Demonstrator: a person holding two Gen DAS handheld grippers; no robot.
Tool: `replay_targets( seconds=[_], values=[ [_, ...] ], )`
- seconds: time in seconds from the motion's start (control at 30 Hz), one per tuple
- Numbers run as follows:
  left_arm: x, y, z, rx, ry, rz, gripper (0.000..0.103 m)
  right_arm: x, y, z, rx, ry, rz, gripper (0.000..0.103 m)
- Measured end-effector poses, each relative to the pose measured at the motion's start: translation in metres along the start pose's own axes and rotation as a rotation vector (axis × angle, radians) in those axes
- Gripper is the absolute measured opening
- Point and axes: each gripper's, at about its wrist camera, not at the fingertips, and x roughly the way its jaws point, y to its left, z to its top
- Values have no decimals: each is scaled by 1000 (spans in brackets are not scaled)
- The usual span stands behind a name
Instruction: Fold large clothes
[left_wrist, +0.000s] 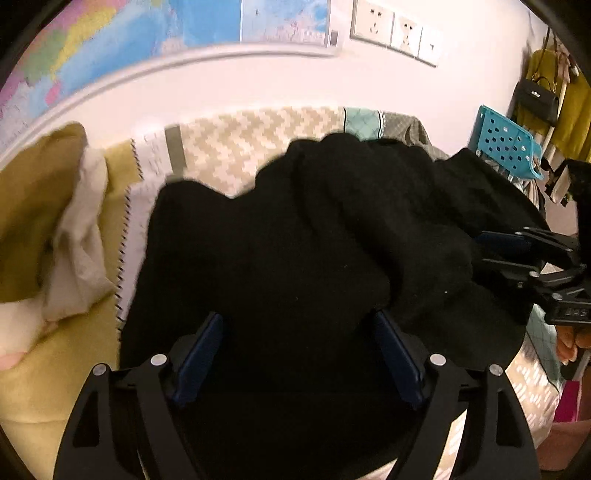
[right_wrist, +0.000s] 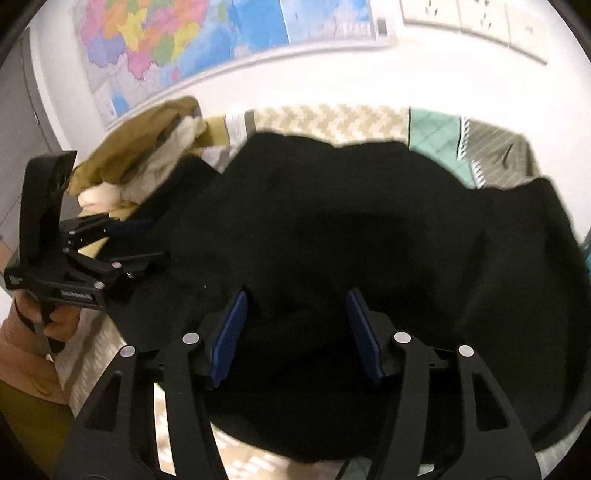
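Large black knit garment (left_wrist: 295, 236) heaped mid-frame in both wrist views, spread over a cream-and-tan zigzag bedcover (left_wrist: 258, 136); near hem cut off by the bottom edge, folds nearly unreadable in the black. Left gripper (left_wrist: 299, 354) at bottom centre of its own view, blue pads (left_wrist: 201, 354) standing well apart, black fabric lying between and below them, pads not pressing it; whether cloth touches the inner pad faces, cannot tell. Same gripper seen again at left edge of right wrist view (right_wrist: 147, 240), fingers parted at the garment's left border, lower finger partly lost against the black. Hand (right_wrist: 55, 321) gripping its handle at lower left, sleeve cut off by frame edge. Right gripper (right_wrist: 297, 332) at bottom centre of its view, blue ribbed pads (right_wrist: 231, 332) apart, a raised fold of the black fabric between them, no visible squeeze. Same gripper at right edge of left view (left_wrist: 491, 251), tips buried against dark cloth, hard to separate. Crumpled mustard-and-cream cloth pile (left_wrist: 55, 229) at left, blurred. Blue perforated plastic basket (left_wrist: 506, 142) at upper right, partly behind the garment. Colourful wall map (right_wrist: 177, 40) upper left, top cropped. White wall sockets (left_wrist: 395, 31) along the top edge. Black handbag (left_wrist: 537, 98) hanging far right, blurred.
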Motion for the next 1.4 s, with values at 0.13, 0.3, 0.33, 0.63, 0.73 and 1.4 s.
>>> replay_targets(
  seconds=[0.13, 0.3, 0.33, 0.63, 0.73, 1.4],
  values=[
    [-25, -8, -2, 31, -61, -45, 79, -29, 3, 0, -23, -67, -37, 55],
    [-18, 0, -18, 17, -22, -36, 81, -50, -52, -25, 122, -79, -138, 54],
    [-13, 5, -21, -9, -10, -47, 81, -49, -64, -31, 144, -69, -173, 49],
    [-20, 11, -24, -45, -37, -36, 82, -63, -83, -45, 195, -104, -205, 49],
    [-38, 16, -33, -48, -82, -56, 82, -83, -81, -49, 192, -138, -205, 49],
    [-68, 34, -68, -125, -58, 56, 82, -112, -103, -90, 429, -118, -40, 65]
  ],
)
